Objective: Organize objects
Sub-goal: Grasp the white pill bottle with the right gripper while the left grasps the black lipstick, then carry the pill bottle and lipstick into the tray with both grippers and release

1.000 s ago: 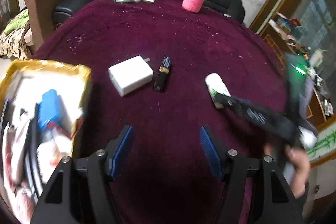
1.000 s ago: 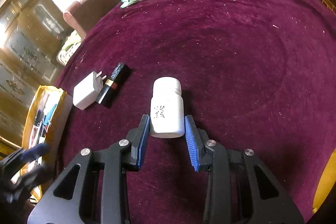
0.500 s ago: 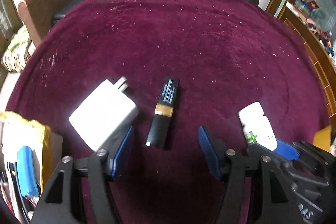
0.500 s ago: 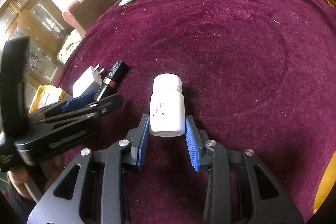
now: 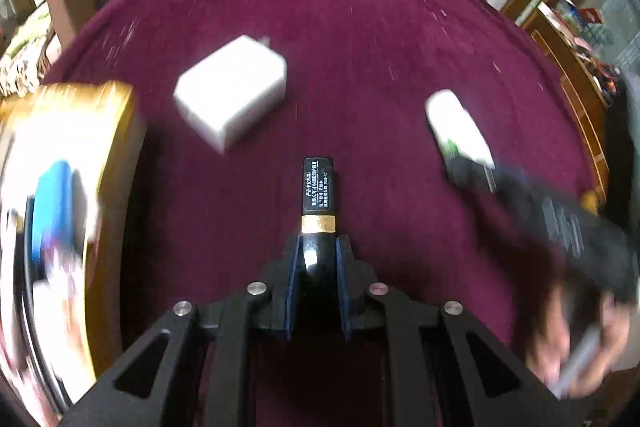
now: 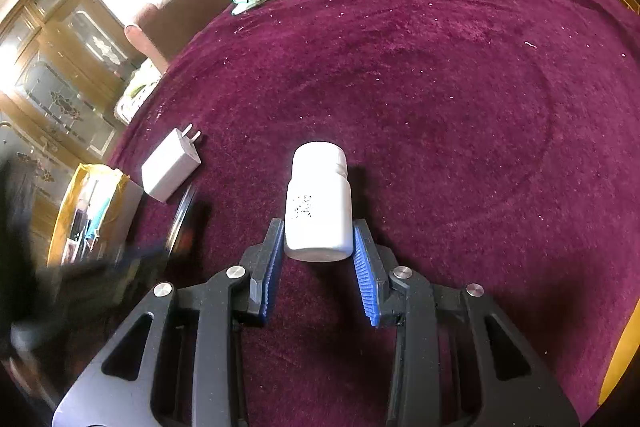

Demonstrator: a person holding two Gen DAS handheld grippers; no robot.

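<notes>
A black lipstick tube (image 5: 317, 203) with a gold band and white print is clamped by its lower end, pointing away from the camera. A white charger plug (image 6: 171, 165) lies flat on the maroon velvet counter (image 6: 460, 99), prongs pointing away. A white pill bottle (image 6: 318, 201) lies on its side, cap pointing away. A gold-rimmed box (image 5: 116, 131) holds assorted items at the counter's left edge.

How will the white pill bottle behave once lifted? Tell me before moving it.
The white pill bottle looks rigid plastic, probably light. Its smooth round wall may slip or twist between the right gripper fingers. Lying on its side, it would likely roll if released.
</notes>
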